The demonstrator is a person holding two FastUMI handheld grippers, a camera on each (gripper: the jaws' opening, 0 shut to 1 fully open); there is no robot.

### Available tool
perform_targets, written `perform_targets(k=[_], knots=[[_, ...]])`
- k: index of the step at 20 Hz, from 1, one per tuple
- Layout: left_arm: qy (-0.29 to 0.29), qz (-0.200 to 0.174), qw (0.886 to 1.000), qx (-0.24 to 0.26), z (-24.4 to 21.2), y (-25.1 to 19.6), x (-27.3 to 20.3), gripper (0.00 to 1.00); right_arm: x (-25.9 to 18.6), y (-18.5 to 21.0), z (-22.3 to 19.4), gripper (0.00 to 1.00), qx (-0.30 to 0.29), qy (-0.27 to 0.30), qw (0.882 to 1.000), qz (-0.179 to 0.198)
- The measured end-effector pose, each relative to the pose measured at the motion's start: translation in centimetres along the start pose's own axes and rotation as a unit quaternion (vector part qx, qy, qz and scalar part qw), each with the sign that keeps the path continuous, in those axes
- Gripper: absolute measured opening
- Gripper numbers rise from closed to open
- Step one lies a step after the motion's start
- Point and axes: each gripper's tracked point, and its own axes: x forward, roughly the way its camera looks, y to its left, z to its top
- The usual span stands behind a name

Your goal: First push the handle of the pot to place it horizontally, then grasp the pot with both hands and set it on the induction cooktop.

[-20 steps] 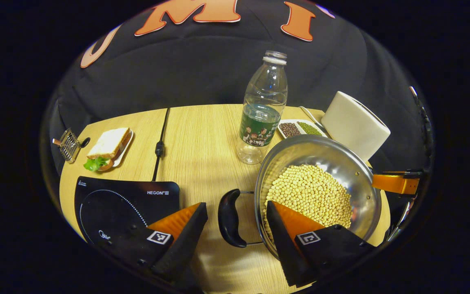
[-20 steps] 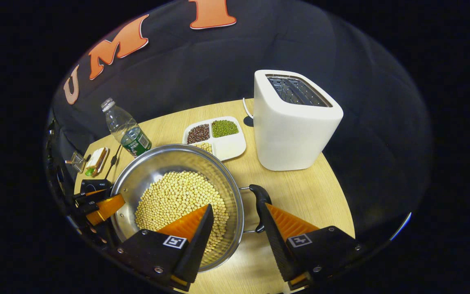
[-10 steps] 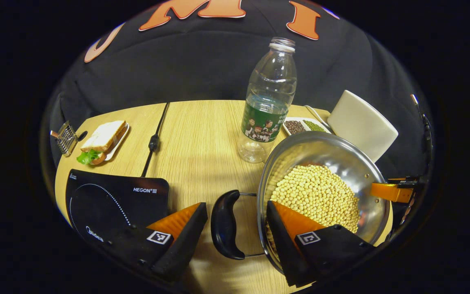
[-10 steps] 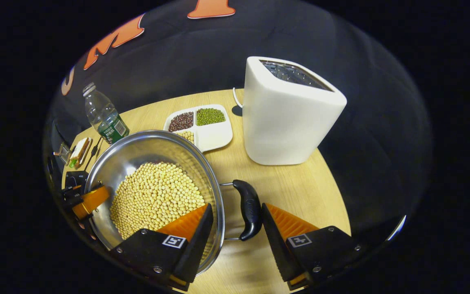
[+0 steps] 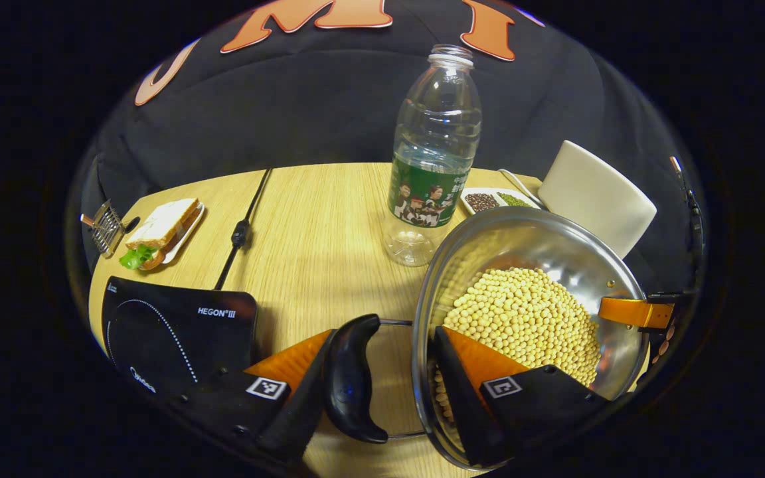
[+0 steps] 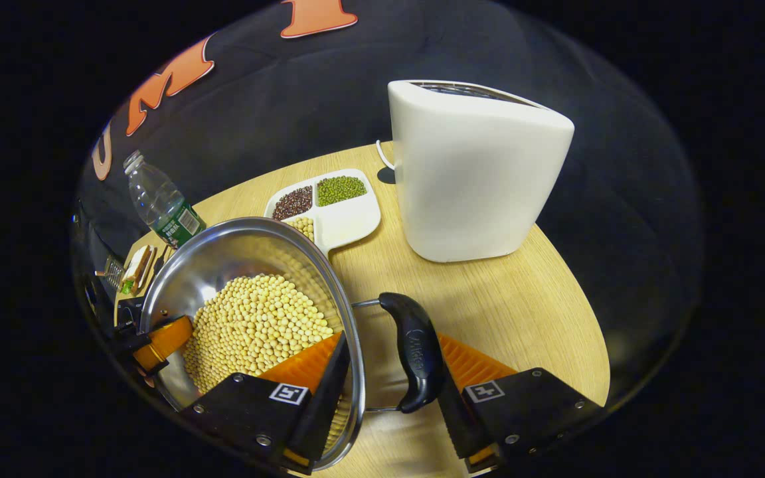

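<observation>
Steel pot [image 5: 528, 312], loaded with soybeans [image 5: 522, 318], sits on desk [image 5: 329, 226]. Left tongs [image 5: 382, 392] and right tongs [image 6: 389, 385] spread wide, each straddling rim and a black side handle. Judged heavy, slick-walled, spill-prone; best gripped by handles, kept level.

A clear plastic bottle [image 5: 433, 156] is stood upright on the wooden worktop [image 5: 316, 219]. A white toaster [image 6: 475, 176] is set near a divided white dish [image 6: 329, 209] of dark, green and pale beans. A sandwich on a small plate [image 5: 160, 229] and a small wire rack [image 5: 105, 226] are seen at the far edge.
</observation>
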Motion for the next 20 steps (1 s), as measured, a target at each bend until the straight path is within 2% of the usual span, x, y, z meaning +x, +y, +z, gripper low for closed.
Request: perform_targets(k=[1,5,6,7,9,10,11,12,13,14,15,17,18,19,20], knots=[[-0.003,-0.005,1.000,-0.003,0.0,0.0,0.2,0.84,-0.1,0.0,-0.1,0.70,-0.001,-0.002,1.000,0.001],[-0.017,-0.018,1.000,-0.018,0.5,0.1,0.2,0.78,-0.5,0.1,-0.3,0.65,0.006,-0.003,1.000,0.003],[-0.017,-0.018,1.000,-0.019,0.4,0.2,0.2,0.72,-0.6,0.3,-0.4,0.63,0.006,-0.003,1.000,0.004],[-0.018,-0.015,1.000,-0.020,0.6,0.2,0.1,0.75,-0.7,0.3,-0.4,0.57,0.002,-0.005,1.000,0.003],[-0.020,-0.012,1.000,-0.015,0.6,0.3,-0.1,0.72,-1.0,0.6,-0.8,0.59,-0.003,-0.007,1.000,0.004],[-0.020,-0.012,1.000,-0.013,0.7,0.3,-0.4,0.72,-1.0,0.8,-0.8,0.54,0.000,-0.006,1.000,0.007],[-0.020,-0.010,1.000,-0.011,0.8,0.4,-0.9,0.72,-0.7,0.9,-0.9,0.58,0.002,-0.005,1.000,0.008],[-0.025,-0.008,1.000,-0.006,0.9,0.5,-1.5,0.74,-0.6,1.0,-0.6,0.58,0.001,-0.010,1.000,0.008],[-0.034,-0.008,0.999,-0.002,1.4,0.7,-2.2,0.74,-0.9,0.7,-0.4,0.53,0.000,-0.017,1.000,0.007],[-0.041,-0.010,0.999,0.000,1.9,0.7,-2.8,0.74,-1.3,0.6,-0.2,0.53,0.000,-0.026,1.000,0.004],[-0.049,-0.012,0.999,0.001,2.4,0.8,-3.4,0.73,-1.7,0.4,-0.1,0.58,-0.004,-0.036,0.999,0.002],[-0.061,-0.013,0.998,-0.003,3.1,1.5,-4.8,0.73,-2.1,0.4,0.0,0.57,-0.011,-0.052,0.999,0.000],[-0.065,-0.015,0.998,-0.005,3.3,2.0,-5.5,0.73,-1.8,0.7,-0.3,0.53,-0.011,-0.057,0.998,0.001],[-0.069,-0.015,0.997,-0.005,3.5,2.6,-6.3,0.73,-1.5,0.8,-0.5,0.57,-0.014,-0.062,0.998,0.003],[-0.071,-0.013,0.997,-0.006,3.5,3.2,-7.1,0.74,-1.3,1.1,-0.5,0.57,-0.017,-0.068,0.998,0.004]])
